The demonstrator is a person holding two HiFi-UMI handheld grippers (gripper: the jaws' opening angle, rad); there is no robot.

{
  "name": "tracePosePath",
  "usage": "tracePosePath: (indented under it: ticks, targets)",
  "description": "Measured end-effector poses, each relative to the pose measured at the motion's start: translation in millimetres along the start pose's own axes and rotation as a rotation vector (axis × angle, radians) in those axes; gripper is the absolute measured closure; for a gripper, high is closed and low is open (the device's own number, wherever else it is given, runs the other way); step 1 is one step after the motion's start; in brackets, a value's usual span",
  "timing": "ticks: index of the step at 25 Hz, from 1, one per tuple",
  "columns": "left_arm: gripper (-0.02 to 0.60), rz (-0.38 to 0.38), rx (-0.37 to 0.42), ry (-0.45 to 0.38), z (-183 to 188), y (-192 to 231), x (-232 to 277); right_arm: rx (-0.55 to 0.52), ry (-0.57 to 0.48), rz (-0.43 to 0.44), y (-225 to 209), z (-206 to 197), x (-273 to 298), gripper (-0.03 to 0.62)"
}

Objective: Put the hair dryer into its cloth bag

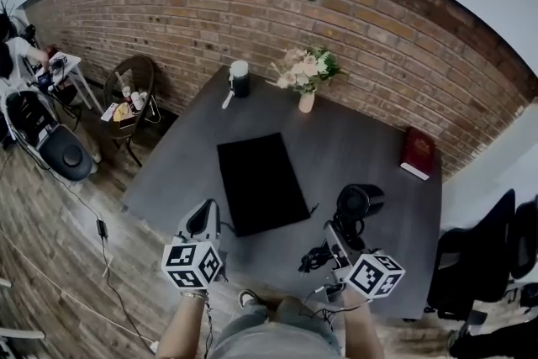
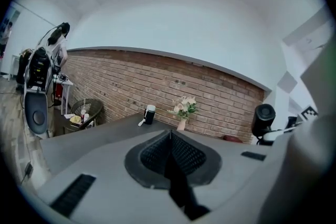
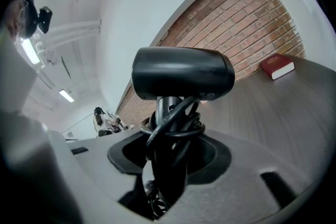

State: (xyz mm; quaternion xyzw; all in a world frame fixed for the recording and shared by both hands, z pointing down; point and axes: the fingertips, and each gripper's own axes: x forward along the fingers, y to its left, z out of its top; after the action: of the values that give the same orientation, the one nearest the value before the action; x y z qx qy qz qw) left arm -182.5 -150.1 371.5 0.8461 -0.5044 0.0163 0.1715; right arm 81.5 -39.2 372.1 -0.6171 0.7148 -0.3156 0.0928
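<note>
Against the brick wall (image 1: 252,4) stands the dark table (image 1: 353,139). With my right tongs (image 1: 339,241) I clamp the hair dryer (image 1: 360,202) by its cord-wrapped handle near the table's front edge. My left tongs (image 1: 203,219) are closed and empty. The cloth bag (image 1: 259,181) lies flat mid-table, so I should open its mouth first.

The worktop (image 1: 361,139) was dark grey and plain. The cloth bag (image 1: 261,181) was flat black, no print seen. The hair dryer (image 1: 360,202) was black throughout; its cable (image 1: 315,258) was black too. The book (image 1: 418,152) had a deep red cover and a pale page edge. The wall (image 1: 252,4) was red-brown brick in running courses with light mortar lines. The flowers (image 1: 304,67) were cream and pale pink with green leaves; the vase (image 1: 307,102) was off-white. The bottle (image 1: 239,80) had a dark body and a white cap. The floor (image 1: 50,231) was grey-brown wood plank. The left gripper (image 1: 204,219) and right gripper (image 1: 343,235) had grey shells; the marker cubes (image 1: 192,263) were white with black squares. The jaws' pads were black with a fine grid.
</note>
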Motion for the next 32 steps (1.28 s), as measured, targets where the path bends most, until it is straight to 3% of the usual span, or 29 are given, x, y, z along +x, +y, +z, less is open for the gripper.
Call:
tracePosePath:
  ticks: [8,17,26,32]
  targets:
    - [0.572,-0.026,-0.007,0.076,-34.9,-5.8,19.2,0.008,0.023,-0.013,-17.5,-4.5,15.4,0.411]
    - [0.572,-0.027,0.013,0.178,-73.1,-1.5,30.9,0.008,0.133,-0.027,-34.2,-31.5,30.8,0.411]
    - [0.572,-0.033,0.023,0.347,-146.6,-2.1,25.9,0.078,0.21,-0.002,-55.4,-75.0,37.2,0.413]
    - [0.572,-0.078,0.064,0.406,-176.7,-9.8,27.2,0.094,0.227,-0.013,-67.5,-93.3,39.6,0.413]
